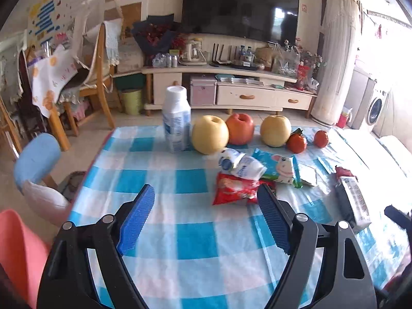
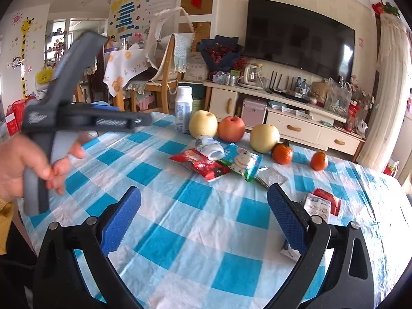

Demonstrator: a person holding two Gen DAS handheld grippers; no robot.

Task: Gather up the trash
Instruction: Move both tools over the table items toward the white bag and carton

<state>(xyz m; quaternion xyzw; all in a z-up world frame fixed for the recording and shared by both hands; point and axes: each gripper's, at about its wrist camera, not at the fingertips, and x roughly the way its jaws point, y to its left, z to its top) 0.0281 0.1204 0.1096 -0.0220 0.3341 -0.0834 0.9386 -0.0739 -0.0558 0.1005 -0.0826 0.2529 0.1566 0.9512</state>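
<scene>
Large dark flat television (image 1: 240, 10) on cream wall, above a cluttered low cream media cabinet with wooden handles (image 1: 247, 95). Pale tiled floor (image 1: 85, 134). Wooden chairs draped in cloth (image 1: 95, 77) left. White front-loading washing machine (image 1: 376, 108) right, in bright daylight.

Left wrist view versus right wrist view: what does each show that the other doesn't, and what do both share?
Only the left wrist view shows the blue chair beside the table and a washing machine at far right. Only the right wrist view shows the left gripper from outside, held in a hand, and the giraffe sticker. Both share the checked tablecloth, upright white bottle, fruit row, red wrapper, crushed bottle and television.
</scene>
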